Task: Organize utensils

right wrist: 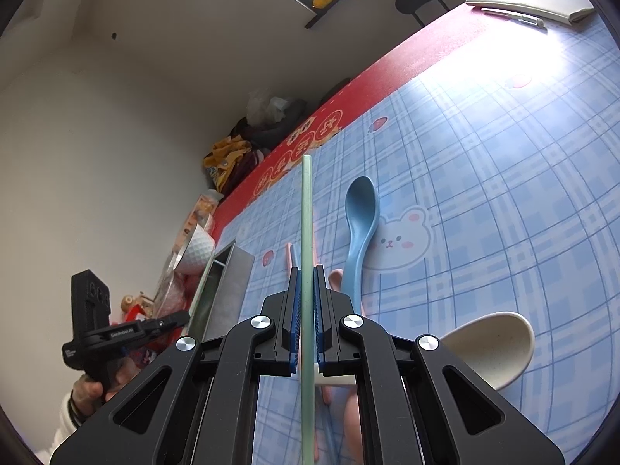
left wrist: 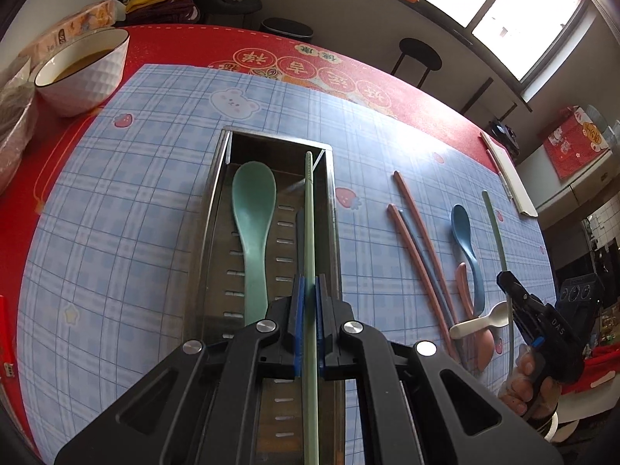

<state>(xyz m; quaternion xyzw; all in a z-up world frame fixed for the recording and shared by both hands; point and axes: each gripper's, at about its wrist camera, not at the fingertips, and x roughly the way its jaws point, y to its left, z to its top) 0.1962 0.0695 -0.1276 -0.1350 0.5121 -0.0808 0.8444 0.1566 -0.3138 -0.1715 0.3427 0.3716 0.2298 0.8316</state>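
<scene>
My left gripper (left wrist: 309,290) is shut on a green chopstick (left wrist: 309,213) and holds it lengthwise over the metal utensil tray (left wrist: 217,201). A green spoon (left wrist: 254,224) and a dark chopstick lie in the tray. My right gripper (right wrist: 308,283) is shut on a second green chopstick (right wrist: 307,213), held above the blue checked mat; it also shows in the left wrist view (left wrist: 511,290). On the mat lie pink chopsticks (left wrist: 418,232), a blue chopstick, a blue spoon (right wrist: 358,224), a pink spoon (left wrist: 465,290) and a white spoon (right wrist: 488,345).
A white bowl (left wrist: 83,73) with brown liquid stands at the mat's far left corner, beside a tissue pack and a plastic-wrapped item. A white folded item (right wrist: 531,2) lies on the red tablecloth at the far right. Stools stand beyond the table.
</scene>
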